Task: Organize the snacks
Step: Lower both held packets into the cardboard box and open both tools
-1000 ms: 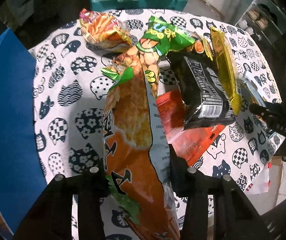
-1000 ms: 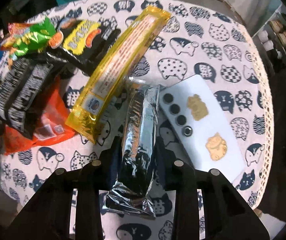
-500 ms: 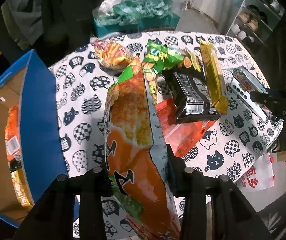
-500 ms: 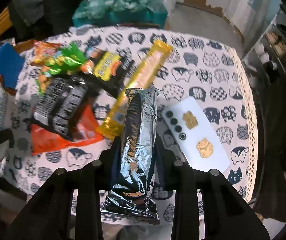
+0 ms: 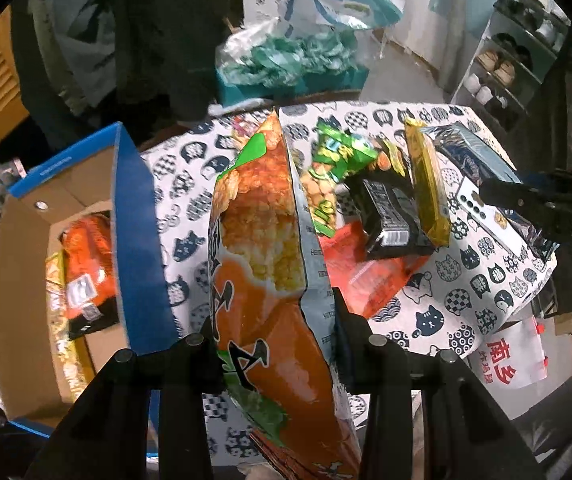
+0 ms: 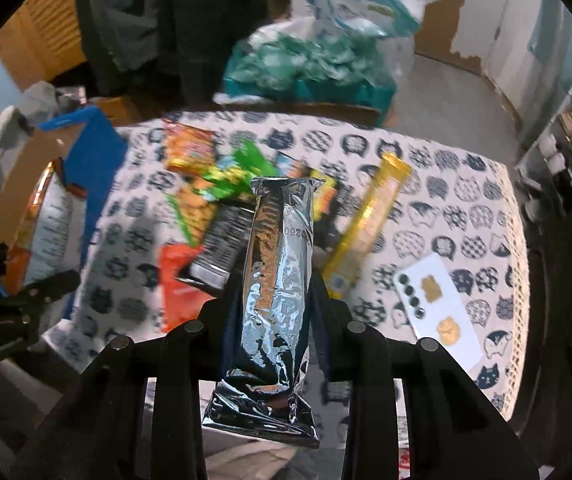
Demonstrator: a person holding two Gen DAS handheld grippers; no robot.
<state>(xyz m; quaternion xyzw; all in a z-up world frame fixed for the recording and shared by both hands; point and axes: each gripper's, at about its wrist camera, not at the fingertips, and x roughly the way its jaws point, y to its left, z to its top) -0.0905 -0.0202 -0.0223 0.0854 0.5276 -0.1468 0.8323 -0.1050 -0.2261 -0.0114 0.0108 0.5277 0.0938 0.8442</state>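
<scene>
My left gripper (image 5: 273, 320) is shut on a big orange snack bag (image 5: 269, 264) and holds it above the near edge of the cat-print table (image 5: 466, 280). My right gripper (image 6: 275, 304) is shut on a silver foil packet (image 6: 277, 280), lifted over the table; it also shows in the left wrist view (image 5: 470, 152). A blue cardboard box (image 5: 133, 216) with snack packs inside stands open at the left. On the table lie a green snack bag (image 5: 338, 152), a black packet (image 5: 390, 216), a yellow bar pack (image 5: 426, 180) and a red pouch (image 5: 358, 276).
A white phone (image 6: 438, 304) lies on the table's right side. An orange snack bag (image 6: 189, 148) lies at the far left of the table. A teal box with plastic bags (image 6: 310, 64) stands behind the table. A shoe shelf (image 5: 510, 56) is at the right.
Both grippers have risen and pulled back from the table, lifting the orange bag and the foil packet. The blue box has come into the left view.
</scene>
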